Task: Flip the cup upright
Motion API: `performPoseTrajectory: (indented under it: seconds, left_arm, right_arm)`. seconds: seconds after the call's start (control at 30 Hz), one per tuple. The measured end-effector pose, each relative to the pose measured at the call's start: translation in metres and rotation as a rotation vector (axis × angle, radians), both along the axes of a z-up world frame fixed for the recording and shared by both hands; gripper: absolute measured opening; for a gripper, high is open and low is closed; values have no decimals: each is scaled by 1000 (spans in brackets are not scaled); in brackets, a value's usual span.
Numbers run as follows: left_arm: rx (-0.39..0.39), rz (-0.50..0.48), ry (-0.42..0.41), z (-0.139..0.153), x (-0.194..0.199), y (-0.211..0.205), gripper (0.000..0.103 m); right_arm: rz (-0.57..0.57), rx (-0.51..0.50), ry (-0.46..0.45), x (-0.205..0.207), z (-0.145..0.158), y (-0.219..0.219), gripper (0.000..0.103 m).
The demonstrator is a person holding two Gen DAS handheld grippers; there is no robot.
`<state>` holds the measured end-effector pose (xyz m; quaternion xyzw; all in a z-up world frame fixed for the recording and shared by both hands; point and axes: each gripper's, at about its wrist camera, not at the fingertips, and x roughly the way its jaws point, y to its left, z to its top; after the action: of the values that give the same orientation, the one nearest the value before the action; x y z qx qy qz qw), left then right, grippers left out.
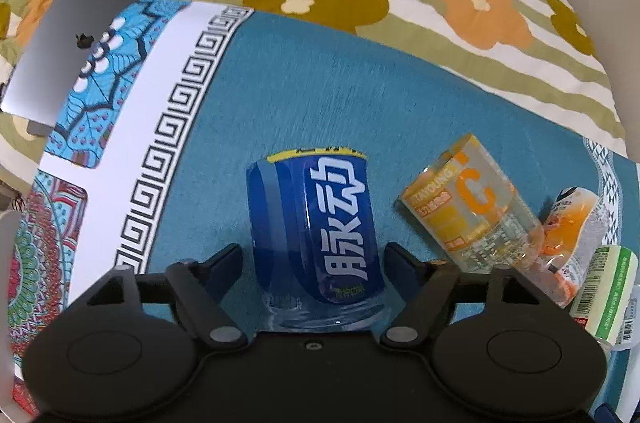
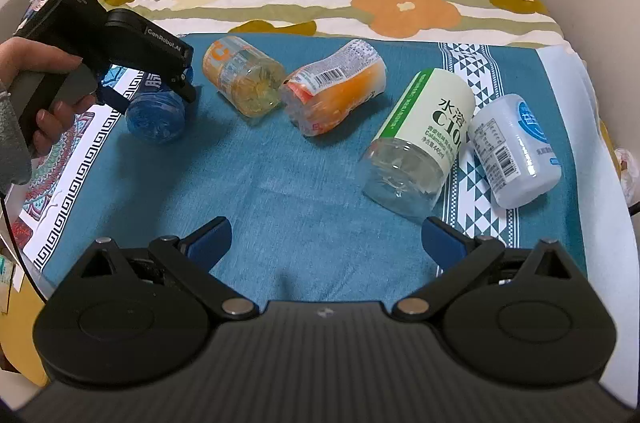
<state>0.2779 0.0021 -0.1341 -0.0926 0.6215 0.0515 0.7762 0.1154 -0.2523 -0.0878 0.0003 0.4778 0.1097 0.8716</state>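
Five cups (image 2: pixel 256 81) lie in a row on the cloth (image 2: pixel 280 191).

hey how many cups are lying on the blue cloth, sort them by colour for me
Blue cup: 1
Yellow-orange cup: 1
Orange cup: 1
Green-and-cream cup: 1
White-and-blue cup: 1
Total: 5

Blue-labelled clear cup (image 1: pixel 316 235) lies on its side on teal cloth, btwn left claw's (image 1: pixel 314 259) fingers.

Glossy clear-plastic blue cup (image 1: pixel 316 235), matt cloth (image 1: pixel 320 95)
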Motion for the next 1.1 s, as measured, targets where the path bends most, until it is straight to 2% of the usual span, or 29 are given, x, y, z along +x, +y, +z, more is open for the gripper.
performPoseTrajectory:
  seconds: [0.1,0.33,0.6,0.87,1.1]
  left_arm:
    - [-31,2,12,-4,0,2,67]
    - [-28,-15,15,0,-5,0,66]
    - [-66,-17,-32,27,-25,-2,66]
    - [-120,-48,-81,59,-74,-17,66]
    - [-155,-90,-70,59,-125,-29,66]
  right_arm:
    - [-3,0,3,0,0,0,103]
    - [-13,3,2,-1,1,1,103]
    - [-22,17,-19,-9,10,2,103]
    - [-23,17,-60,-27,26,0,103]
    - [-35,12,-85,-52,34,-3,103]
